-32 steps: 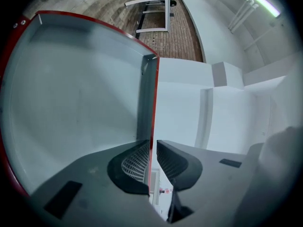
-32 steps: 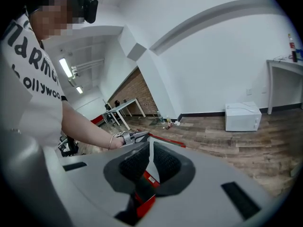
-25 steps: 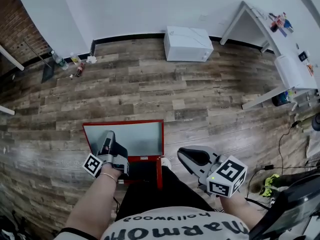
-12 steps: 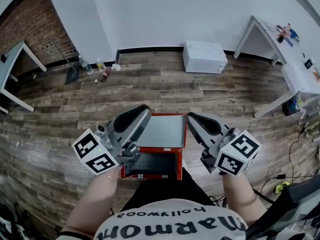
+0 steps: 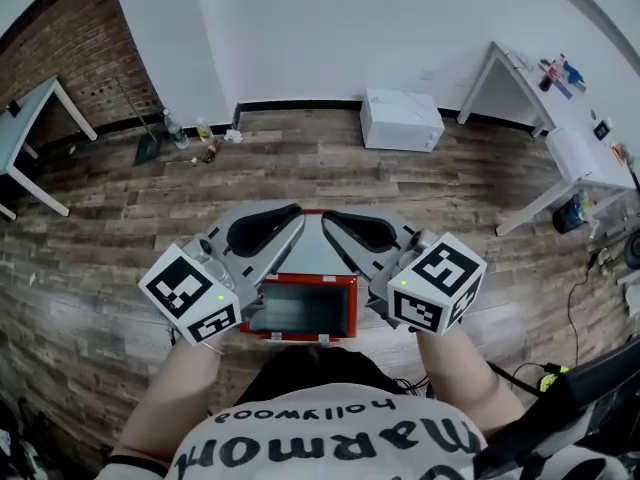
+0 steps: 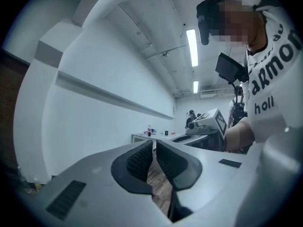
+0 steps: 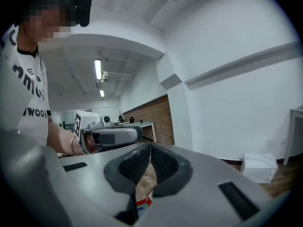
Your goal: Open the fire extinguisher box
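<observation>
The red fire extinguisher box (image 5: 352,308) lies on the wood floor right in front of the person, its glazed face up and a grey panel showing behind it. Both grippers hang in the air above it, slanted toward each other. My left gripper (image 5: 293,215) (image 6: 154,144) is shut, its ribbed pads together with nothing between them. My right gripper (image 5: 327,218) (image 7: 150,148) is shut too and holds nothing. A red corner of the box (image 7: 143,202) shows below the right jaws. Neither gripper touches the box.
A white carton (image 5: 402,120) stands against the far wall. A white table (image 5: 580,158) with small items is at the right, a grey table (image 5: 30,118) at the left by the brick wall. Bottles and a dustpan (image 5: 175,133) lie at the skirting. Cables (image 5: 545,378) trail at the right.
The left gripper has lifted off the box's left side and the right one has come in from the right. Both now meet tip to tip above the box.
</observation>
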`<control>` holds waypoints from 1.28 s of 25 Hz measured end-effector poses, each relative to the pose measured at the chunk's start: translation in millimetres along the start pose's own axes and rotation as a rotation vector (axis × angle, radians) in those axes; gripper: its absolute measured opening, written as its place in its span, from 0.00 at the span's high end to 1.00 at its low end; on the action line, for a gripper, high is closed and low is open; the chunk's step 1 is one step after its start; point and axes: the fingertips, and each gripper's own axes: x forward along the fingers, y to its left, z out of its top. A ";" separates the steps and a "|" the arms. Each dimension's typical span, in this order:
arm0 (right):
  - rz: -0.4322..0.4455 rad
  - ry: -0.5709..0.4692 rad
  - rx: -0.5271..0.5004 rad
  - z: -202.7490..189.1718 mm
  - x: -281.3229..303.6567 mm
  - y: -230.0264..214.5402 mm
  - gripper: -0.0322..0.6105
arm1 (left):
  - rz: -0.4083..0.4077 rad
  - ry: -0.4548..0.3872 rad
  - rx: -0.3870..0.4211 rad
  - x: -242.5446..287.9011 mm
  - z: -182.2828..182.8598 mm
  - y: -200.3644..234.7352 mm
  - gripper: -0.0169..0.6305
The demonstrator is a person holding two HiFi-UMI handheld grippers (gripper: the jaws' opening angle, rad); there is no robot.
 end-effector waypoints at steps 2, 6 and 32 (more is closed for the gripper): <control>-0.025 0.027 -0.018 -7.6 -7.9 -1.9 0.93 | 0.045 0.022 -0.020 -6.9 -11.9 -0.5 0.93; -0.043 0.063 0.020 -29.6 -33.4 -9.7 0.93 | 0.129 0.052 -0.049 -19.7 -32.6 -9.1 0.93; -0.118 0.128 0.171 -100.6 -98.2 44.5 0.94 | 0.245 0.167 -0.173 -106.4 -90.6 -71.2 0.93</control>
